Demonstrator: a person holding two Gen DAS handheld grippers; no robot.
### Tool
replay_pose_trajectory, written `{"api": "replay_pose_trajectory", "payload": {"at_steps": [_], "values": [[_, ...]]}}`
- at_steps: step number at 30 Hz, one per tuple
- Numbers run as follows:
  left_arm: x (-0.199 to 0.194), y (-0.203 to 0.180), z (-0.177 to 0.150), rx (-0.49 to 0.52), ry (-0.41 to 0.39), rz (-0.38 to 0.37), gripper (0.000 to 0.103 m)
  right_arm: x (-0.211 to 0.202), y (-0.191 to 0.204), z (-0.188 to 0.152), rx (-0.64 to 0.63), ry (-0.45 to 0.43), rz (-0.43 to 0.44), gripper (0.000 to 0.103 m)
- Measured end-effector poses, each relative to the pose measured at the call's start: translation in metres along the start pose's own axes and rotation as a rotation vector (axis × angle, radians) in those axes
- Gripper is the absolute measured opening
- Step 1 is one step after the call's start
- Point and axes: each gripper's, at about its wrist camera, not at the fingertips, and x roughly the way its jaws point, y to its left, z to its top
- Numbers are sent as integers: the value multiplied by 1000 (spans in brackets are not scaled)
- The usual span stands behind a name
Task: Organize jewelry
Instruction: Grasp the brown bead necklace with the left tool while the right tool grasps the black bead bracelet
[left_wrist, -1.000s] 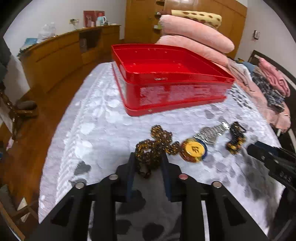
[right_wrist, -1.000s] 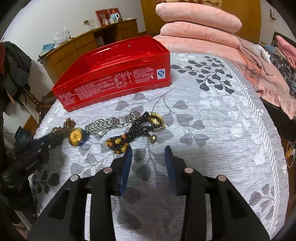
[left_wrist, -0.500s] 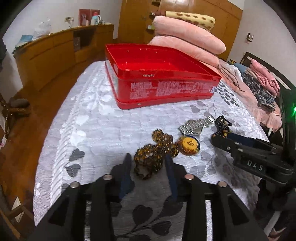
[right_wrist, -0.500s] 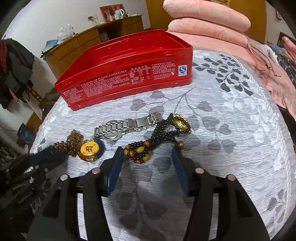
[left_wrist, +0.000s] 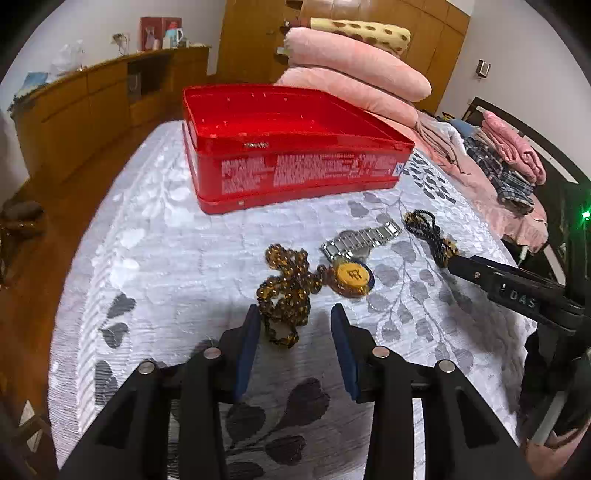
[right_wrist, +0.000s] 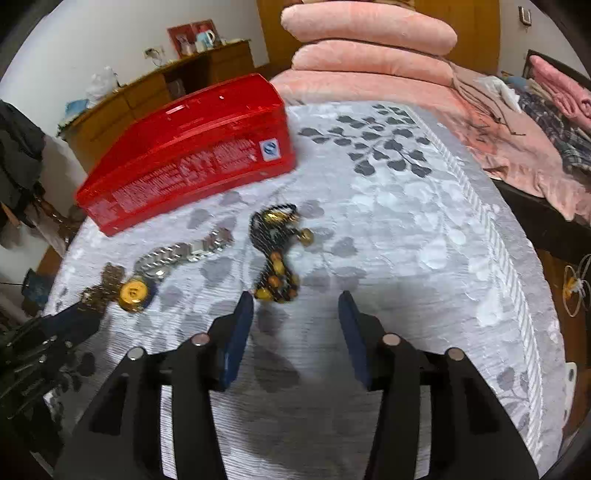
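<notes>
A brown bead necklace (left_wrist: 286, 291) with a round yellow pendant (left_wrist: 351, 275) lies on the grey leaf-patterned bedspread (left_wrist: 155, 258). My left gripper (left_wrist: 295, 325) is open, its fingertips either side of the necklace's near loop. A silver watch (left_wrist: 360, 240) lies beyond it. A black bead string with amber beads (right_wrist: 275, 254) lies just ahead of my open right gripper (right_wrist: 297, 304); it also shows in the left wrist view (left_wrist: 430, 234). An open red tin box (left_wrist: 288, 147) stands behind; it also shows in the right wrist view (right_wrist: 192, 155).
Stacked pink pillows (left_wrist: 354, 62) lie behind the box. Folded clothes (left_wrist: 513, 155) lie at the right on a pink sheet. A wooden dresser (left_wrist: 92, 99) runs along the left wall. The bed's edge drops to a wooden floor (left_wrist: 33, 258) at the left.
The left gripper has let go of the brown necklace and opened wide, drawing back a little. The right gripper has opened wider and swung so the black bead string lies ahead of its left finger.
</notes>
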Motion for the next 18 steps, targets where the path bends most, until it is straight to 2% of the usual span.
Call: {"api": "replay_pose_trajectory", "payload": {"at_steps": [1,3,6,10,14,18], "values": [[-1,1,1,-1,-4,7,40,0,2,0,-8,-7,10,54],[-4,4,5,-9,-18,24,50,2,5,3,-19,-12,18,56],[-7,11,10,-25,-40,46,55,6,5,7,-10,-16,31,58],[3,14,18,-21,-32,45,58,18,0,16,2,-11,26,58],[19,5,24,8,-5,31,58,23,0,17,-3,-11,24,54],[31,-4,24,26,15,14,63,25,4,17,-24,-12,32,43]]}}
